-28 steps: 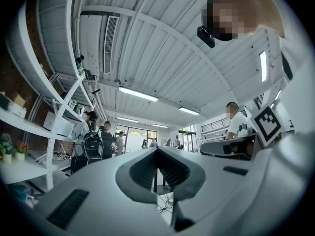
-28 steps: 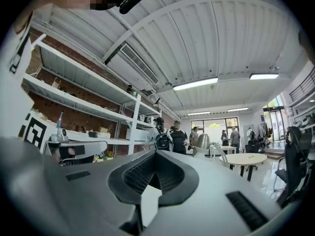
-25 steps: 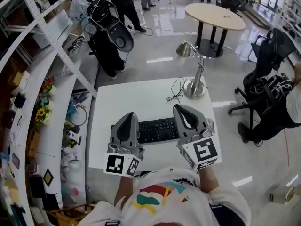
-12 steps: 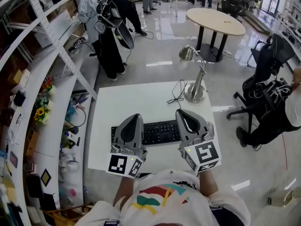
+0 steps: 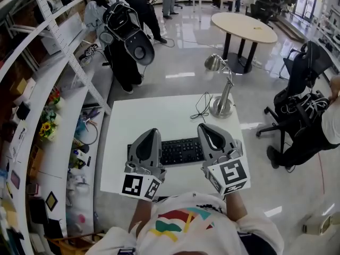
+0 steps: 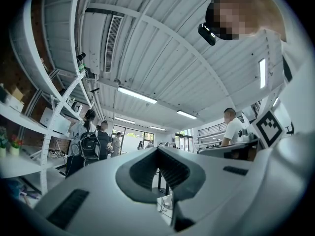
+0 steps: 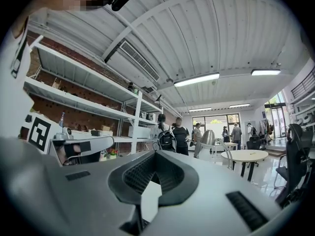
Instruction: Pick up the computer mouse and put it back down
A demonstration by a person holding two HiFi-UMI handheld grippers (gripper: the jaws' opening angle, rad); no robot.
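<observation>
Left gripper [image 5: 151,134]: jaws pressed together, tips meeting, nothing between them. It is held above the near left end of the keyboard, with its marker cube at the near end, towards the person.
Right gripper [image 5: 205,126]: jaws pressed together, nothing pinched. It is held above the near right end of the keyboard, with its marker cube at the near end.
Gripper spacing: side by side and apart, both pointing away from the person.
Computer mouse: not visible in any view, so its place cannot be told.
Keyboard [image 5: 180,150]: black, lying flat across the near part of the table, between and partly under the two grippers.
Table [image 5: 154,116]: white top, with bare surface beyond the keyboard.
Desk lamp [image 5: 223,89]: silver, base on the far right corner of the table, head bent over to the left.
Cable [image 5: 200,106]: thin and black, looped on the table just left of the lamp base.
Shelving [image 5: 50,84]: white racks along the left, holding small items.
Round table [image 5: 244,26]: far right, on the glossy floor.
Person with backpack [image 5: 125,36]: standing far left, beyond the table.
</observation>
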